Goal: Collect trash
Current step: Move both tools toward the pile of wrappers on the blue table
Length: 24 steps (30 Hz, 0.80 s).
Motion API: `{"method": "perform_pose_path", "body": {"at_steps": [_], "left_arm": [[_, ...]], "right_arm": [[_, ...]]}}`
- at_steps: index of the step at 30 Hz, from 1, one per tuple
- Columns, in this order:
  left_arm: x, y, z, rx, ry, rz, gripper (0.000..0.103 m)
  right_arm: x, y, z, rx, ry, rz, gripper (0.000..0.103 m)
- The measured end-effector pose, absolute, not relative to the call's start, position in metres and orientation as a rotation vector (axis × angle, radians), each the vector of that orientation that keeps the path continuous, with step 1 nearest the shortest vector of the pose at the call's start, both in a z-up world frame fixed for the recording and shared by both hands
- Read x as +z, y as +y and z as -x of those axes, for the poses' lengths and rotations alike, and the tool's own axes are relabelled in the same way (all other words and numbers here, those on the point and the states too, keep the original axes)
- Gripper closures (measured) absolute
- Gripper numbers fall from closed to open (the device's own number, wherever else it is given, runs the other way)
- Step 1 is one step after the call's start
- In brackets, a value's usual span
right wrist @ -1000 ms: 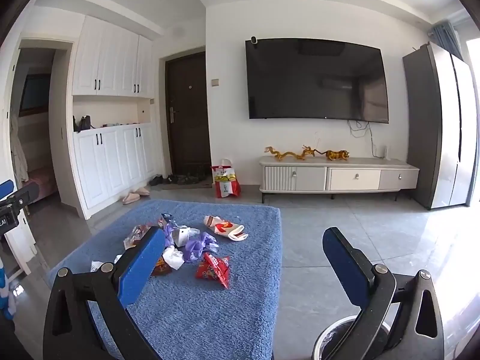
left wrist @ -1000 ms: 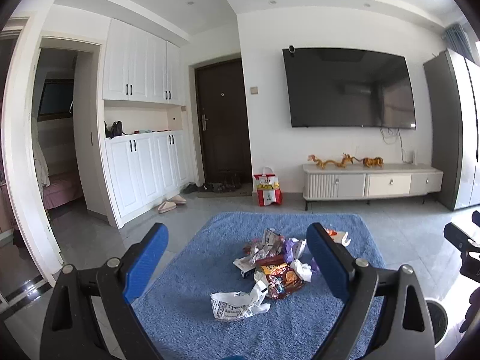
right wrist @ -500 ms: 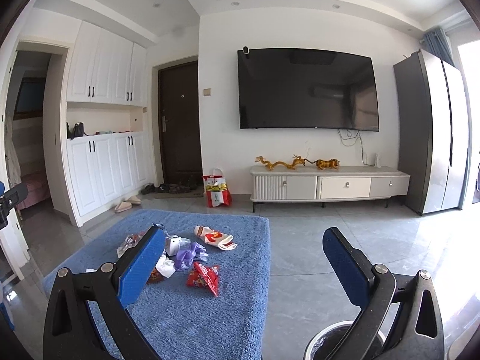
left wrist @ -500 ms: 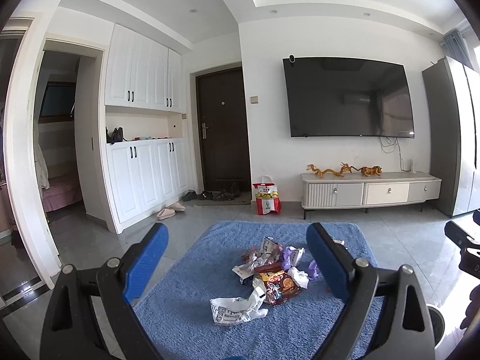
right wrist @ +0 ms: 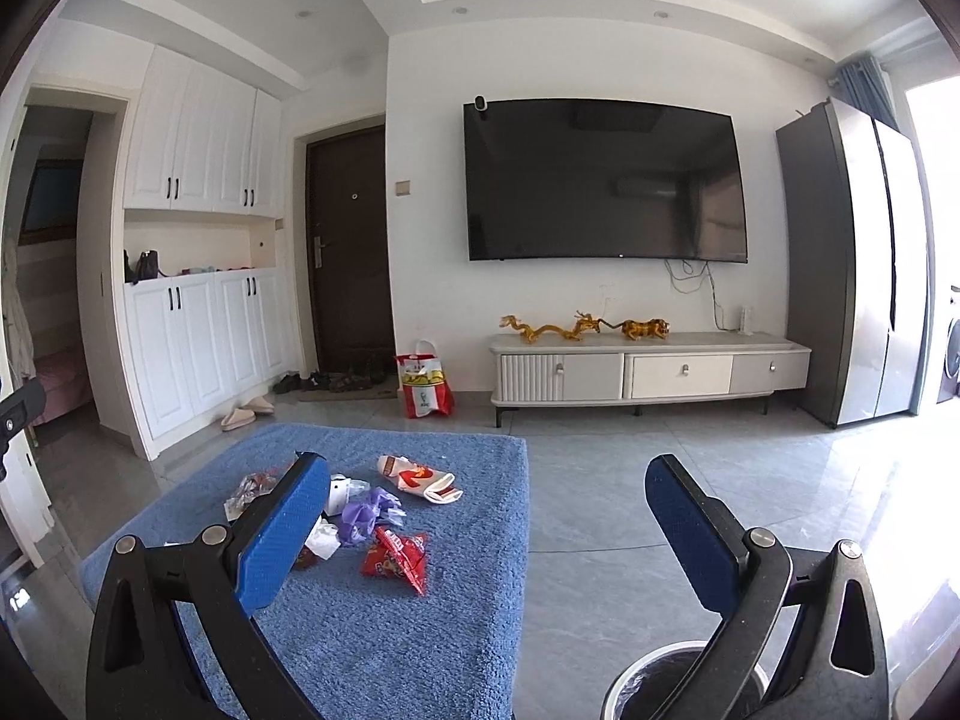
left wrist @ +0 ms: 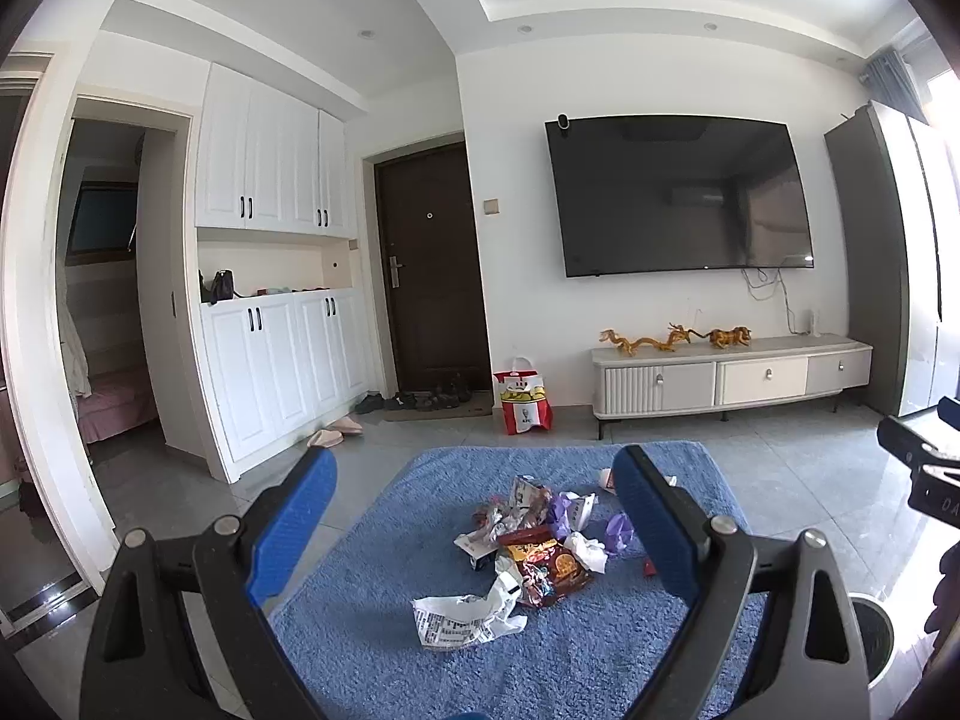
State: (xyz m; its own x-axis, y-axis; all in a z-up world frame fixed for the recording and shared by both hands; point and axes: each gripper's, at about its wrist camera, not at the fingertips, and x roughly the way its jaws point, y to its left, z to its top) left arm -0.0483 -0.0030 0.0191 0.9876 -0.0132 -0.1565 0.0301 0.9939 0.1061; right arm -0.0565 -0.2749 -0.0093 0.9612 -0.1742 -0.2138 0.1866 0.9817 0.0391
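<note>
I've tilted both cameras up; trash pile [left wrist: 528,546] sits lower in view on blue rug [left wrist: 372,630]. Left gripper [left wrist: 474,531] and right gripper [right wrist: 486,531] spread, empty. Bin [right wrist: 654,684] near right. No pickup yet.

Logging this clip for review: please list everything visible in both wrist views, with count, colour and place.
rug: one, blue, on the floor
trash pile: several wrappers, mixed colours, on the rug
red wrapper: one, on the rug
bin: one, dark inside, right of the rug
TV: one, black, on the wall
TV stand: one, white
shopping bag: one, red and white, near the door
left gripper: open
right gripper: open
</note>
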Motion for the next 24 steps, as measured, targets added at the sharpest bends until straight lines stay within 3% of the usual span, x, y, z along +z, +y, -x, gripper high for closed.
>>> {"method": "perform_pose_path", "body": {"at_steps": [24], "left_arm": [[0.009, -0.022, 0.040, -0.135, 0.204, -0.131, 0.009]], "right_arm": [[-0.005, -0.280, 0.064, -0.324, 0.184, 0.037, 0.000]]}}
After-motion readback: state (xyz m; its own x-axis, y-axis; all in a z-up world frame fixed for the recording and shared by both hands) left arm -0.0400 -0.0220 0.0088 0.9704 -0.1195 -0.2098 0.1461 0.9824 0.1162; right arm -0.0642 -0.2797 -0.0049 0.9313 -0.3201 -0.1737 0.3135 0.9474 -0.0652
